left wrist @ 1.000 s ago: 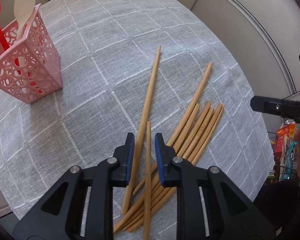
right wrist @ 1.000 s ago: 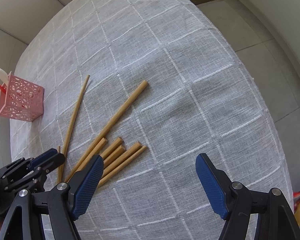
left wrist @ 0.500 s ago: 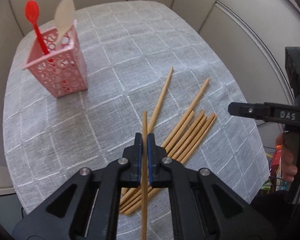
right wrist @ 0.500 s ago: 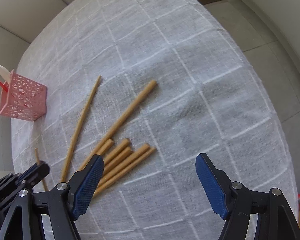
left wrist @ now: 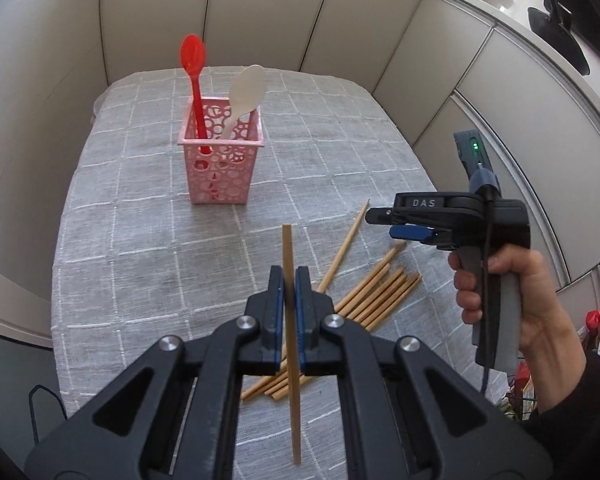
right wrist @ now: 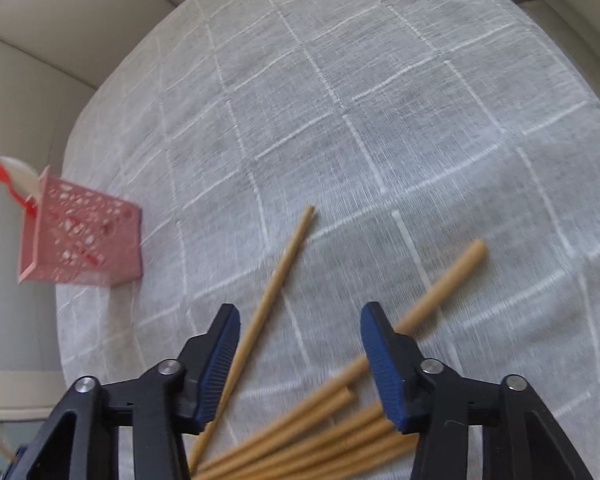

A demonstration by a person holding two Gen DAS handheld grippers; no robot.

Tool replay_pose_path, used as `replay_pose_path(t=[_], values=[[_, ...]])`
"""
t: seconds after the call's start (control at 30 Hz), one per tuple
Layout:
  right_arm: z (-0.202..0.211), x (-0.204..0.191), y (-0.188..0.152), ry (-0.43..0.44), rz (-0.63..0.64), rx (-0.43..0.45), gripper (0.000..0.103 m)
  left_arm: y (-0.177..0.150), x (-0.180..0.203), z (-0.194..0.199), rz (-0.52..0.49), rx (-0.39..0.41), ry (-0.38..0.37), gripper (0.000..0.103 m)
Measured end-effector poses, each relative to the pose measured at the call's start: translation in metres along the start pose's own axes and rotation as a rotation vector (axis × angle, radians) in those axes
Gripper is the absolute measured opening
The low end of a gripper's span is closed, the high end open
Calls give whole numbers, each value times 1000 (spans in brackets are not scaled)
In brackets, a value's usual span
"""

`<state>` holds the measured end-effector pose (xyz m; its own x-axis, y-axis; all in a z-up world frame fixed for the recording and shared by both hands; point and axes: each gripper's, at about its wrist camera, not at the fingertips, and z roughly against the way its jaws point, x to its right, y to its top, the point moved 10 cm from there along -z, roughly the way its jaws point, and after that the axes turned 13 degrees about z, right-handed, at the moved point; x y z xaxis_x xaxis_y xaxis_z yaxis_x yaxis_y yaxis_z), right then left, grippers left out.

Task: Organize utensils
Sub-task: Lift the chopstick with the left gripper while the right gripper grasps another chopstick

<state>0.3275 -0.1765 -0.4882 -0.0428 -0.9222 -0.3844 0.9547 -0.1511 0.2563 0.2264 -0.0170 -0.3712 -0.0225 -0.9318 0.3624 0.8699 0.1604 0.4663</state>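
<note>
A: What is already stored at the upper left of the left wrist view?

B: A red spoon (left wrist: 193, 56) and a white spoon (left wrist: 247, 89) are stood in the pink basket (left wrist: 219, 168) on the table (left wrist: 132, 240).

A: And at centre?

B: One chopstick (left wrist: 290, 312) is clamped in the left gripper (left wrist: 288, 292), lifted clear.

A: What is left?

B: The chopstick pile (right wrist: 320, 432) at lower right is still to be moved; the right gripper (right wrist: 300, 356) is being narrowed above it, nothing yet pinched.

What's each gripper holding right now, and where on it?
The left gripper pinches one chopstick along its shaft, nearer the upper end. The right gripper, jaws closing, holds nothing.
</note>
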Motion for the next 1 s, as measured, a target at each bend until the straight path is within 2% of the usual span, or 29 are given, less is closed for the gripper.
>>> replay_pose_path(t=[0.23, 0.33, 0.4, 0.43, 0.53, 0.7, 0.83, 1.0], values=[[-24, -11, 23, -104, 62, 32, 42, 7, -19, 9, 61, 7, -16, 6], [-27, -9, 28, -151, 68, 47, 29, 8, -25, 9, 74, 9, -12, 6], [-30, -7, 31, -201, 85, 51, 15, 8, -29, 10, 87, 10, -11, 6], [-30, -7, 31, -217, 95, 59, 15, 9, -30, 10, 92, 11, -9, 6], [-29, -7, 33, -197, 117, 95, 14, 10, -33, 13, 98, 21, -6, 6], [-15, -6, 27, -75, 70, 146, 11, 16, -36, 23, 97, 61, 0, 6], [12, -28, 21, -14, 92, 184, 10, 21, -37, 32, 91, 96, 9, 6], [66, -61, 14, 35, 174, 271, 8, 29, -37, 49, 87, 165, 20, 6]])
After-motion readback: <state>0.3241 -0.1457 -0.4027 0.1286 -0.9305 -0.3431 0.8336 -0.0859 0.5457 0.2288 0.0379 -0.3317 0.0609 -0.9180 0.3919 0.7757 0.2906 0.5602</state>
